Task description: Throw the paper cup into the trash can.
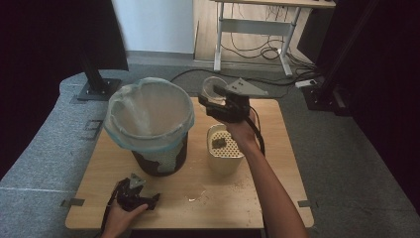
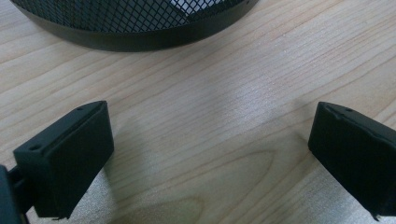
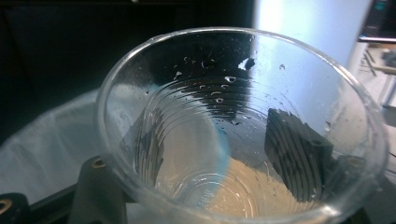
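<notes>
High view: wooden table (image 1: 277, 198) w/ a black mesh bin (image 1: 158, 161) lined by a pale plastic bag (image 1: 148, 111), standing left of centre. Just right of the bin, a cream perforated tub (image 1: 225, 151) w/ a dark lump inside; small crumbs lie on the table in front of it.

R gripper (image 1: 210, 96): held up in the air above the far part of the table, over the tub and beside the bin's rim. Its jaws are clamped on a clear plastic cup (image 1: 214, 85), one on each side of the cup wall. The cup is off the table, tipped w/ its mouth toward the camera on the gripper.

Right gripper view: the cup (image 3: 243, 126) seen from its open end; ribbed wall, water drops on the inside, both black jaws seen through the plastic at left and right, pressed against the outside. Pale bag (image 3: 42, 158) lies behind and below the cup at left.

L gripper (image 1: 148, 201): low at the near-left edge of the table, in front of the bin, in the person's hand.

Left gripper view: jaws stand wide apart, nothing between them but bare wood (image 2: 210, 116); the bin's mesh base (image 2: 135, 23) lies ahead, apart from the jaws.
</notes>
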A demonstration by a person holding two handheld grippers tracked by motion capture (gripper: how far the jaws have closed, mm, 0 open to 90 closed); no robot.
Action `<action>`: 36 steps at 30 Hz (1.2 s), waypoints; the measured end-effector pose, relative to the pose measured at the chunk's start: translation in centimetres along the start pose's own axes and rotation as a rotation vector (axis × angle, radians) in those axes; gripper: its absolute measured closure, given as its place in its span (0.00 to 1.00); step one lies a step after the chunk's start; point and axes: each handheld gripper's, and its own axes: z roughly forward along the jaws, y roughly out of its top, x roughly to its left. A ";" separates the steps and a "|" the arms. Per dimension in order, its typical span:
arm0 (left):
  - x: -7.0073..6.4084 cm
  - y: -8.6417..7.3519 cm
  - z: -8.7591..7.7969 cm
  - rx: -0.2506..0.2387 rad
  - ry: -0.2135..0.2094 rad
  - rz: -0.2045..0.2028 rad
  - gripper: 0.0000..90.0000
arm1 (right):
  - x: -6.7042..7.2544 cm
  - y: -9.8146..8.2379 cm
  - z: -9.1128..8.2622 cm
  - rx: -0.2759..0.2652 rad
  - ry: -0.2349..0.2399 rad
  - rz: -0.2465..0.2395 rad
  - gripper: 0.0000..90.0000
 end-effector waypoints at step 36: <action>-0.1 0.0 0.0 -0.001 -0.009 0.009 0.00 | 1.8 -1.3 0.4 0.063 0.056 -0.059 0.24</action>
